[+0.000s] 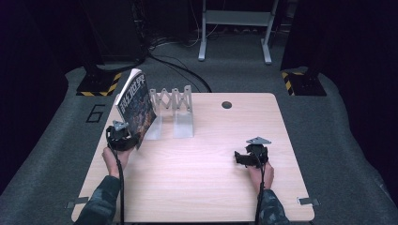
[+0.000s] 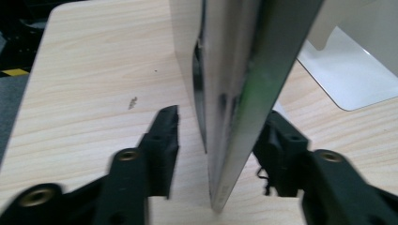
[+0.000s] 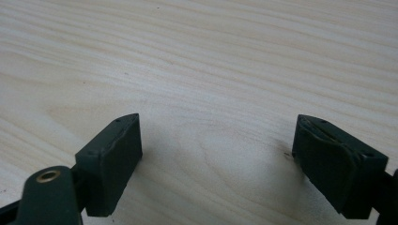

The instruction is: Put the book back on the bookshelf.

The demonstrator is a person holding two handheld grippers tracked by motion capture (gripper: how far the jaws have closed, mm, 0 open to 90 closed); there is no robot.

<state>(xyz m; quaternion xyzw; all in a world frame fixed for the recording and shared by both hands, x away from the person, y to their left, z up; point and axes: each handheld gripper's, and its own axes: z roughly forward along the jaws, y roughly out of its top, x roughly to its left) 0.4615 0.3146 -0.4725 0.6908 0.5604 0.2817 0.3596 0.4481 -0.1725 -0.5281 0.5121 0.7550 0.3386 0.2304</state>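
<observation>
A book with a dark illustrated cover stands on its lower edge at the table's left side, tilted to the left. In the left gripper view the book rises edge-on between the jaws. My left gripper is open around the book's lower corner. The right jaw of that gripper touches the cover, while a strip of table shows between the left jaw and the book. My right gripper rests open on bare wood at the table's right front. Nothing lies between the pads of that gripper.
A grey metal folding book rack stands just right of the book, with flat base plates reaching forward. The wooden table has a round cable hole near its far edge. Beyond lie carpet, cables and stand legs.
</observation>
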